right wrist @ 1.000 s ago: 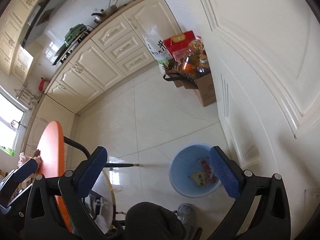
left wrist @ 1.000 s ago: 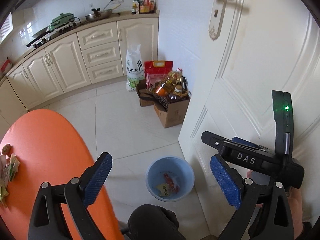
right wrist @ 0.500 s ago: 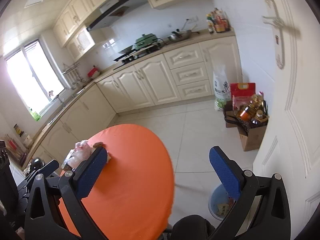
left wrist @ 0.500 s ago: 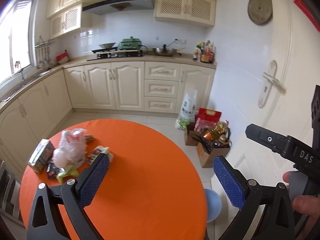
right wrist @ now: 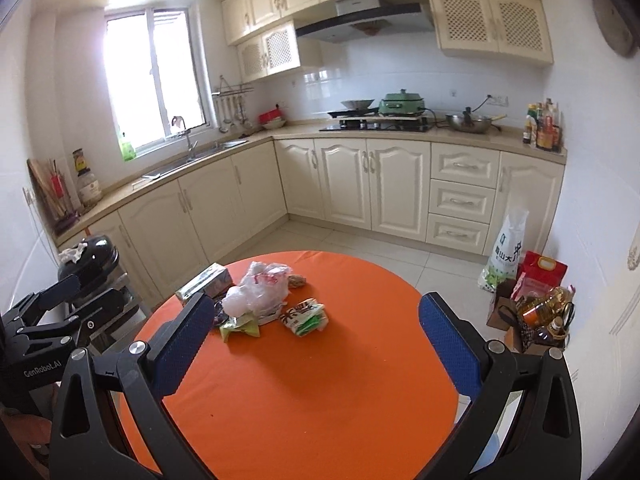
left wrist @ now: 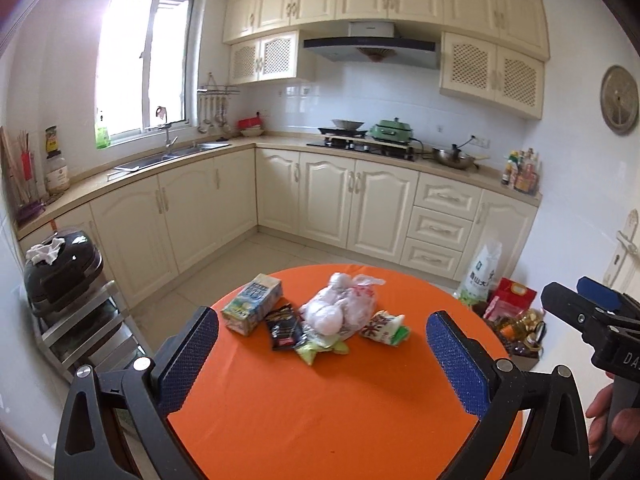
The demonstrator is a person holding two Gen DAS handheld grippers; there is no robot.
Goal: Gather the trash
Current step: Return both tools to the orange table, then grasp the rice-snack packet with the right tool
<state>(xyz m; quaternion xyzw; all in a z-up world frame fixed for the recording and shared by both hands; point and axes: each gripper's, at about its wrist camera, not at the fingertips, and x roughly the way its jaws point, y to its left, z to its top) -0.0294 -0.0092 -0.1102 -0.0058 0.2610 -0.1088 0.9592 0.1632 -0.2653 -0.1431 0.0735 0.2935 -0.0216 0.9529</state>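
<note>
A round orange table (left wrist: 320,408) (right wrist: 328,392) carries a small heap of trash at its far side. The heap holds a crumpled clear plastic bag (left wrist: 340,308) (right wrist: 258,290), a drink carton (left wrist: 252,303) (right wrist: 206,280), a black wrapper (left wrist: 285,326), a white and green packet (left wrist: 383,326) (right wrist: 305,317) and a green wrapper (right wrist: 238,326). My left gripper (left wrist: 320,356) hangs open over the near half of the table, nothing between its blue pads. My right gripper (right wrist: 316,340) is likewise open and empty, short of the heap.
Cream kitchen cabinets (left wrist: 360,204) line the back and left walls. A rice sack (right wrist: 506,256) and boxes with oil bottles (right wrist: 536,312) stand on the floor at the right. A dark appliance on a metal rack (left wrist: 60,276) is at the left. A blue bucket edge (right wrist: 490,450) shows under the table.
Both views swung up from the blue bucket on the floor by the door to the orange table and its heap of trash. Both grippers stayed open and empty.
</note>
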